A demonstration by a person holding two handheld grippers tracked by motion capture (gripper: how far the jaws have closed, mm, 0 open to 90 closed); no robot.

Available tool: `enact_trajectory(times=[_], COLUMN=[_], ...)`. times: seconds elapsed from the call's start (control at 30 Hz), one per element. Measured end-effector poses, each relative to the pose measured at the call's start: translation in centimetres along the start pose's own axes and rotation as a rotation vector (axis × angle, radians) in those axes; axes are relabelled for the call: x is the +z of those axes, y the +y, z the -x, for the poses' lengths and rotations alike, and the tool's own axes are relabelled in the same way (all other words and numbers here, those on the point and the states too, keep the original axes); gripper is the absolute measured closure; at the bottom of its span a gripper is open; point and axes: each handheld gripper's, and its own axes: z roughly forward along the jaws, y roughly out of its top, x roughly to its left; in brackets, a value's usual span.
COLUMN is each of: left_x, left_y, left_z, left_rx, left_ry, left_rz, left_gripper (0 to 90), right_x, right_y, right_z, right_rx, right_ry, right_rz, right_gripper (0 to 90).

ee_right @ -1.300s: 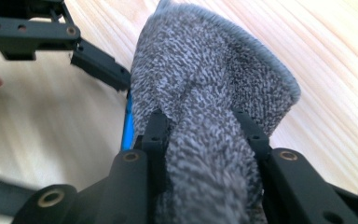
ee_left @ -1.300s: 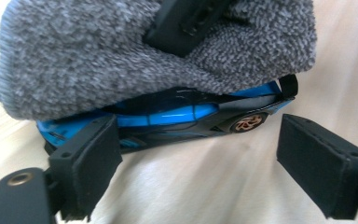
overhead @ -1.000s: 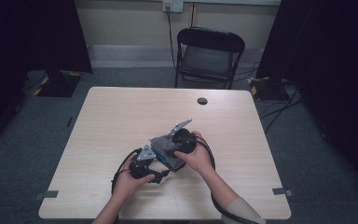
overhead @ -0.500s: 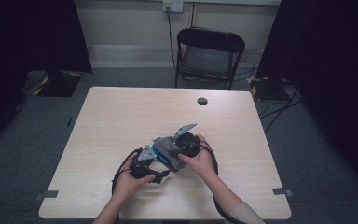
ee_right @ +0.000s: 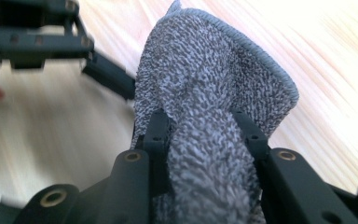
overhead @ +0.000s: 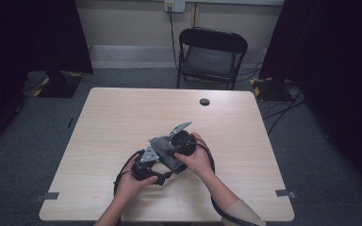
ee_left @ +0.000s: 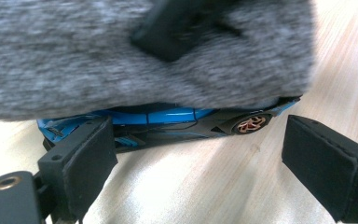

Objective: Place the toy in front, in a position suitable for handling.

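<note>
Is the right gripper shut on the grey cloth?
Shut on it: the right gripper has just closed, and its pads pinch a bunched fold of the grey cloth.

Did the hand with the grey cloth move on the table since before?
Yes, slightly. In the high view the right gripper holding the grey cloth slid toward the table's near edge, away from the black disc.

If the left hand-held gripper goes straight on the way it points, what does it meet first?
Most likely the blue toy car lying on the table between its open jaws, under the grey knitted cloth; depth is hard to judge.
</note>
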Motion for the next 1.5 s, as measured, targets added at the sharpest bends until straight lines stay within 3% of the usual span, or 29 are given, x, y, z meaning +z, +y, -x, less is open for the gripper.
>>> enact_trajectory(times=[0.47,0.57,0.67,0.73,0.8,0.87,0.93,1.0,1.1,1.3,1.5], left_x=[0.2,0.2,0.3,0.3,0.3,0.3,0.3,0.3,0.2,0.3,0.4], left_y=[0.2,0.2,0.1,0.1,0.0,0.0,0.0,0.0,0.0,0.1,0.1], left_z=[0.3,0.3,0.3,0.3,0.3,0.3,0.3,0.2,0.1,0.1,0.2], left_rx=[0.013,0.019,0.017,0.016,0.005,0.004,0.001,-0.003,-0.012,-0.002,0.005], left_ry=[-0.008,-0.006,-0.008,-0.009,-0.013,-0.013,-0.014,-0.017,-0.023,-0.017,-0.013], left_rz=[-0.003,-0.005,-0.004,-0.004,0.000,-0.003,0.000,0.001,0.005,0.005,0.001], left_gripper=[9.4,9.3,8.9,8.6,8.6,8.6,8.6,8.6,8.7,8.7,8.7], right_x=[-3.4,-3.8,-4.2,-3.4,-3.0,-0.7,-0.3,1.9,2.7,1.0,-1.5], right_y=[-3.7,-3.7,-2.8,-1.2,-0.8,1.3,1.6,2.8,2.8,1.5,-1.1], right_z=[0.3,0.5,0.8,1.1,1.2,1.2,1.2,0.9,0.7,0.9,0.7], right_rx=[-0.009,0.001,0.019,0.040,0.048,0.053,0.054,0.042,0.048,0.029,0.004], right_ry=[0.000,-0.006,-0.012,-0.001,0.007,0.027,0.033,0.040,0.045,0.062,0.049], right_rz=[-0.070,-0.063,-0.015,0.013,0.016,0.007,0.004,-0.033,-0.058,-0.037,-0.067], right_gripper=[64.8,64.8,64.8,64.8,64.7,64.6,64.5,63.9,63.9,64.0,63.9])
